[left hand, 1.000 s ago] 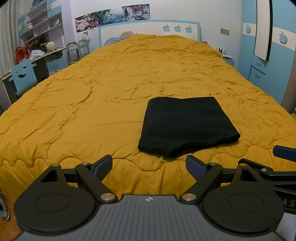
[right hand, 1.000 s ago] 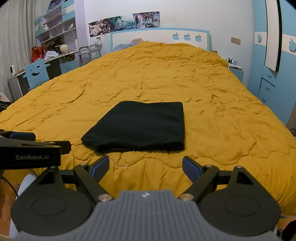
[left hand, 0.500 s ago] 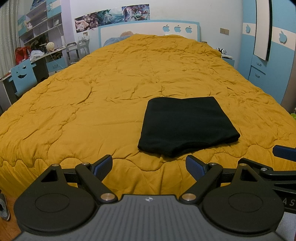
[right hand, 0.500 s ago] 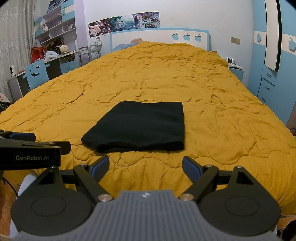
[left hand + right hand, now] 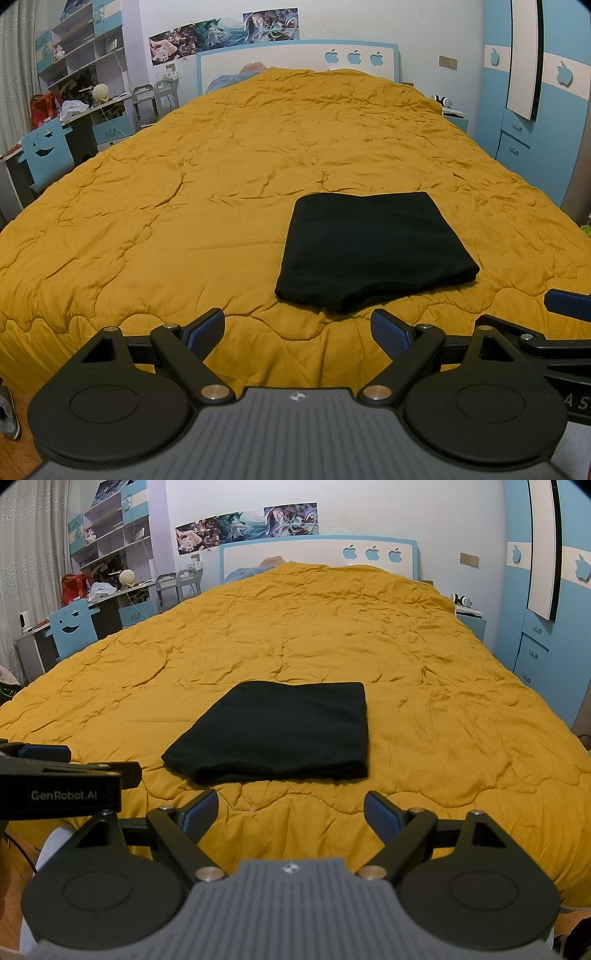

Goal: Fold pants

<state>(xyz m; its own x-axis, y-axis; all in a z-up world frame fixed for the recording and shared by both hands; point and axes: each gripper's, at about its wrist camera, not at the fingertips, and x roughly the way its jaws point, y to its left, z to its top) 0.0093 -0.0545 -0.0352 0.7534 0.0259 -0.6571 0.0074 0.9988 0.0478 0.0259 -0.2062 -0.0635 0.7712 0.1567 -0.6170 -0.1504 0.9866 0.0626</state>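
Note:
The black pants [image 5: 373,247] lie folded into a flat rectangle on the mustard-yellow quilt [image 5: 207,192], near the bed's front edge; they also show in the right wrist view [image 5: 280,731]. My left gripper [image 5: 297,332] is open and empty, held back from the pants at their left front. My right gripper [image 5: 290,810] is open and empty, just in front of the pants' near edge. Each gripper shows at the edge of the other's view, the left one [image 5: 55,775] and the right one [image 5: 565,325].
The quilt covers the whole bed up to a white and blue headboard [image 5: 295,61]. A desk with a blue chair [image 5: 46,153] and shelves stands at the left. A blue wardrobe [image 5: 532,110] and a nightstand [image 5: 454,118] stand at the right.

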